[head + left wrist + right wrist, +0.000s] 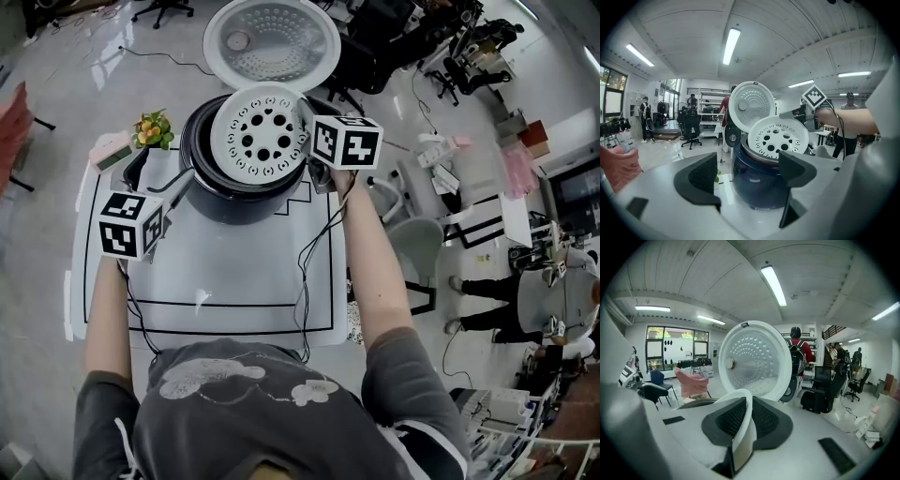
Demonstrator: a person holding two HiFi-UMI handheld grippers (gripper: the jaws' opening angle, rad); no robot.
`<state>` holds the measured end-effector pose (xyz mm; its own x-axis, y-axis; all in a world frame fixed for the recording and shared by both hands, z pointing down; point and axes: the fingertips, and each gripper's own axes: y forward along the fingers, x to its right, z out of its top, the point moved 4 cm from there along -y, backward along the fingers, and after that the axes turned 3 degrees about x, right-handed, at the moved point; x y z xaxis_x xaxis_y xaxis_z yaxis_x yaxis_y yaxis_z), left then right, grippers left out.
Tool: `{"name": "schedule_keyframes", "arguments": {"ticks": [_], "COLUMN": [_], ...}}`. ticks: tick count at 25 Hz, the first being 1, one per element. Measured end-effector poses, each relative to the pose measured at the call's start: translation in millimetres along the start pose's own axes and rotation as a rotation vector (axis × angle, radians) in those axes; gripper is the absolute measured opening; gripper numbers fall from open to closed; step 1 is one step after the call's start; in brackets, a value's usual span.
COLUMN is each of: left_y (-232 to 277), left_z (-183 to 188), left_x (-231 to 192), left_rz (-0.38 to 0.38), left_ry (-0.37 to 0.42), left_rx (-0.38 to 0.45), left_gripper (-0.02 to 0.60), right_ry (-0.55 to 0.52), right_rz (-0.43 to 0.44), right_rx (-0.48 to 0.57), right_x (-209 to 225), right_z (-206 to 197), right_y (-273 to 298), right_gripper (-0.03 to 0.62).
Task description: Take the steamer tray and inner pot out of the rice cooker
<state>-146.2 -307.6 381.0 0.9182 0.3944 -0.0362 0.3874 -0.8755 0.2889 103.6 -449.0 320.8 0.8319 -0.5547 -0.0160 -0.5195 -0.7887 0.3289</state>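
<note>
The dark rice cooker (208,193) (759,185) stands on the table with its round lid (272,42) (751,105) (757,362) swung up. The white perforated steamer tray (260,131) (778,137) is tilted up out of the pot, its right rim (743,427) pinched between my right gripper's (309,150) (745,425) pads. The inner pot's metal rim (754,154) shows under the tray. My left gripper (183,178) (747,176) stands open at the cooker's left side, nothing between its fingers.
A small flower pot (153,129) and a pale box (111,150) sit at the table's back left. The white table (234,272) bears a black outline. Office chairs (412,239) and people (525,291) stand to the right.
</note>
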Motion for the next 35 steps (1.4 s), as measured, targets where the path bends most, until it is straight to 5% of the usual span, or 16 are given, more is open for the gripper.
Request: {"name": "schedule_keyframes", "arguments": {"ticks": [11, 25, 35], "left_y": [-18.8, -47.7, -112.6], "left_z": [3.6, 6.4, -18.2], "left_x": [2.9, 15.2, 2.6], "left_rz": [0.014, 0.047, 0.184], "left_ry": [0.018, 0.03, -0.026], "left_rx": [0.007, 0.021, 0.053], "left_gripper": [0.403, 0.403, 0.403], "right_ry": [-0.069, -0.001, 0.107], "right_rz": [0.008, 0.029, 0.201], "right_rx": [0.147, 0.286, 0.378], "right_x": [-25.5, -32.4, -89.8], "right_z": [35.6, 62.3, 75.2], "right_y": [-29.2, -78.1, -108.9], "right_gripper": [0.051, 0.048, 0.048]}}
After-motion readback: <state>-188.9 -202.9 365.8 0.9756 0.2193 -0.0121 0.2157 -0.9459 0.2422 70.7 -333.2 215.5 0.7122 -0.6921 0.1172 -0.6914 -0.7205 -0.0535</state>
